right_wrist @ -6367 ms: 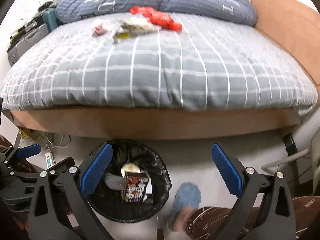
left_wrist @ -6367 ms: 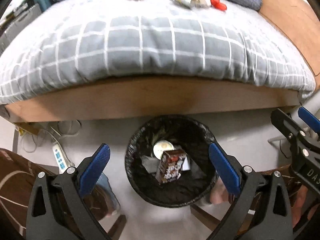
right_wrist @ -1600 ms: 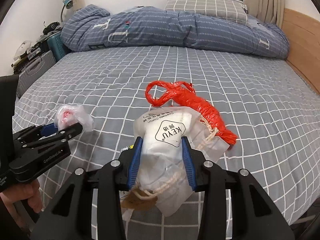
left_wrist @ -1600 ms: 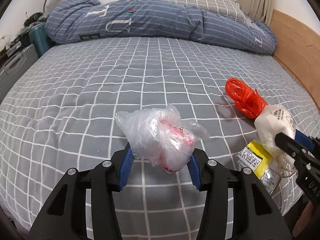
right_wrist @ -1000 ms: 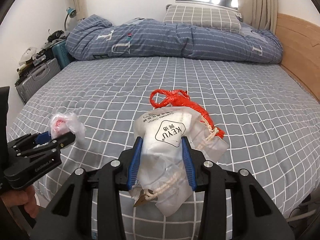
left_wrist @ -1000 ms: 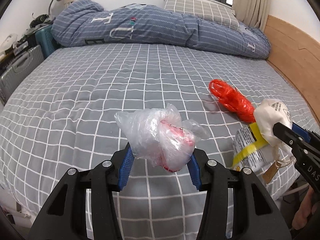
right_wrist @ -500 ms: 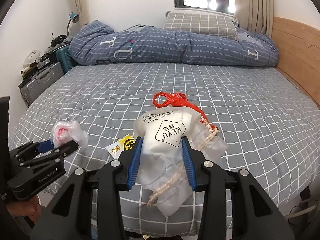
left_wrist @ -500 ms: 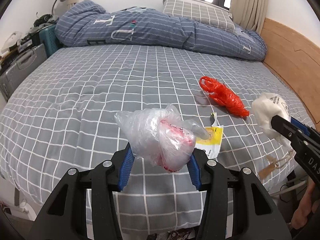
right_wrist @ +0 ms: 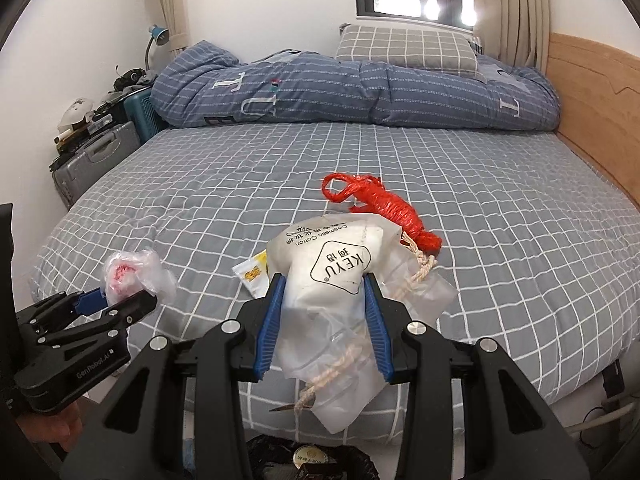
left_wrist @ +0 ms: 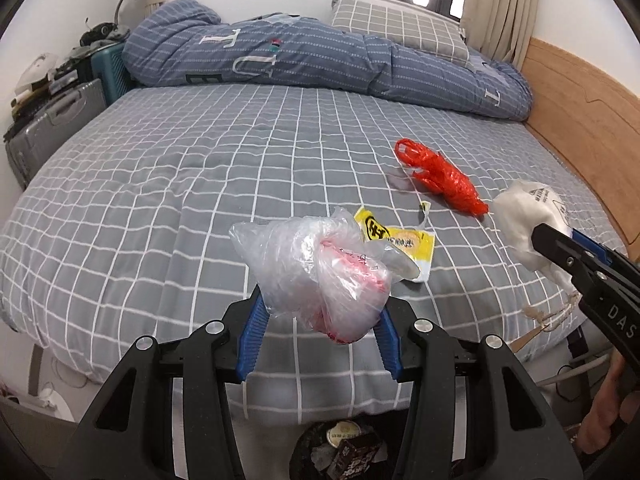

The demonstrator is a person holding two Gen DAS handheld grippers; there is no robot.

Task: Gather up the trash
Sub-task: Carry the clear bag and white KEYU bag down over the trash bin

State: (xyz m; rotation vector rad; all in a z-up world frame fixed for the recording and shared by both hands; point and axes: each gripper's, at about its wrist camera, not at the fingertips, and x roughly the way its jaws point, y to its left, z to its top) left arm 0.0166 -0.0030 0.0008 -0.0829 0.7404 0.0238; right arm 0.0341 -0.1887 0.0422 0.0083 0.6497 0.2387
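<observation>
Over the bed's edge, our left gripper (left_wrist: 318, 322) pinches a crumpled clear bag (left_wrist: 316, 272), our right gripper (right_wrist: 324, 322) a cotton pouch (right_wrist: 332, 280); we should drop both straight into the trash bin (left_wrist: 340, 452) at 6 o'clock.

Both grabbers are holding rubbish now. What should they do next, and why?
Probably carry both over the black bin below and let go. The left gripper grips the clear bag, the right gripper the white pouch, and the bin sits just beneath the bed's edge.

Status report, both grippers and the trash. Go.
Left gripper shut on clear plastic bag. Right gripper shut on cotton pouch. Red bag, yellow wrapper on bed. Path unobstructed.
</observation>
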